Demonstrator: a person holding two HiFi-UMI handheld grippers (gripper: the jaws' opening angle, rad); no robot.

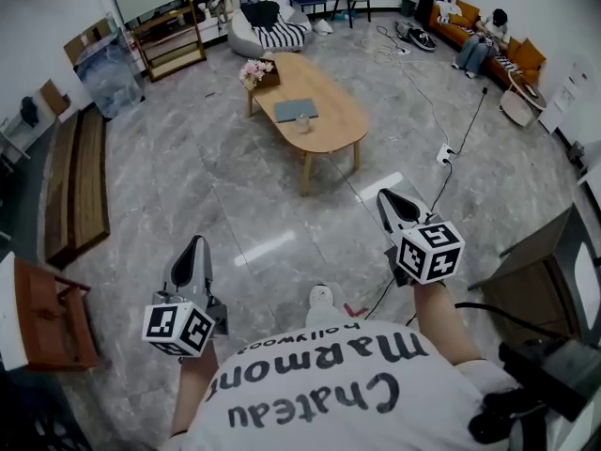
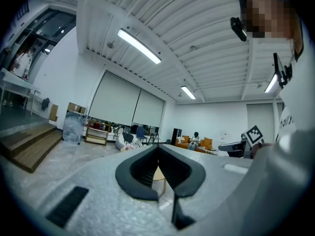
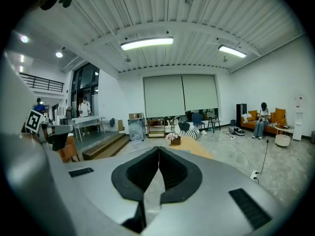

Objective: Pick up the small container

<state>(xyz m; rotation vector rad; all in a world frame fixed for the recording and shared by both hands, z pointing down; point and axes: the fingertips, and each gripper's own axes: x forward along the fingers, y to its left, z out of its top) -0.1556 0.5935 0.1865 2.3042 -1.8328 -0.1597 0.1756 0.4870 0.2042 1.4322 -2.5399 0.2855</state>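
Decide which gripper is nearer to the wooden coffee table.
Right. The right gripper points toward the wooden coffee table from its near right; the left gripper sits farther back, to the table's near left.

bright ceiling tube lights point(image 3: 146, 43), soft glare on floor point(image 1: 266, 249), fisheye-bent, dark-cornered edges

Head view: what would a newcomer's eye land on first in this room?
The left gripper and right gripper jut out low in the head view, each carrying a black-and-white marker cube, jaws shut and empty. Beyond them, mid-floor, stands an oval wooden table with pink flowers at its far end. At top right a person sits on an orange sofa.
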